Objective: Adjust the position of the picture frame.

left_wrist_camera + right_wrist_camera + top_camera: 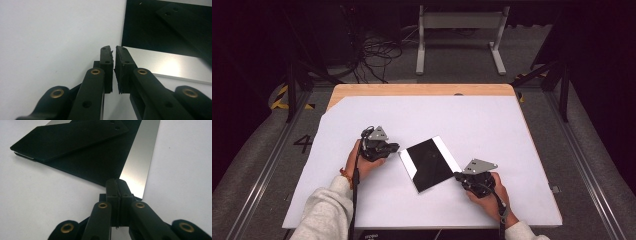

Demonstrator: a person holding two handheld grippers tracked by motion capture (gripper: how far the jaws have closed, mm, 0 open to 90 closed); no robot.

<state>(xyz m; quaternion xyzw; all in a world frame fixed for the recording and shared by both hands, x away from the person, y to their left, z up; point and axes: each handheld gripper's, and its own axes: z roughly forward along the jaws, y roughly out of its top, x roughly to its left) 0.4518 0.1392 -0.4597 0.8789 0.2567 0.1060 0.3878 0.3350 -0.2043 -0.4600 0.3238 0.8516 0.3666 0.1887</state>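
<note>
Black panel (430, 164) flat, long axis near-to-far.

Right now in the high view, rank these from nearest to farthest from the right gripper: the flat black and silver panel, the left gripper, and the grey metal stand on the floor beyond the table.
1. Black and silver panel: beside the right gripper, at table centre.
2. Left gripper: across the panel, at its other edge.
3. Grey metal stand: on the floor past the table's far edge.

Black panel (430, 163), silver edge strips, on white sheet (472, 120)
</note>
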